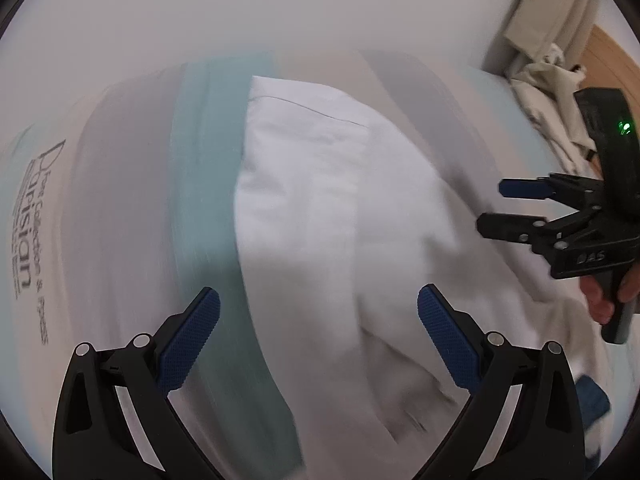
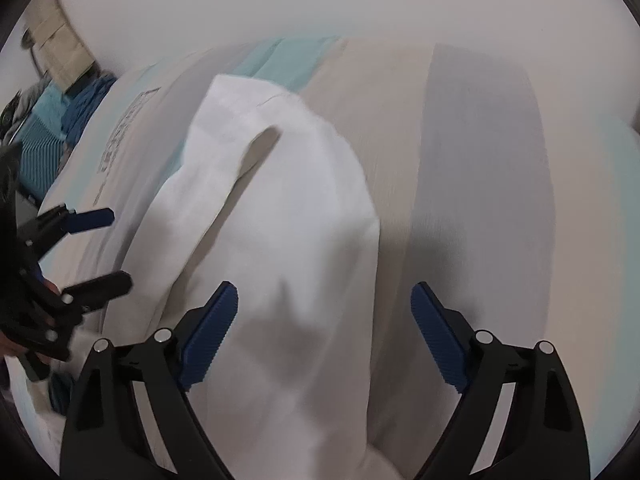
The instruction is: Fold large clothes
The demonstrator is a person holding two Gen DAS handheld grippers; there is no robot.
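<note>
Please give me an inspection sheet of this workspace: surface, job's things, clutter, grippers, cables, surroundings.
Surface: mattress with grey, teal and beige stripes and printed lettering; blurred.
Job's things: white garment lies rumpled on the mattress, not yet folded flat.
Clutter: beige cloth pile at the mattress edge; blue and teal fabric beside the other edge.
Grippers: left gripper open, empty, above the garment; right gripper open, empty, over the garment's edge.
Cables: nothing seen.
Surroundings: plain white wall; wooden floor.
</note>
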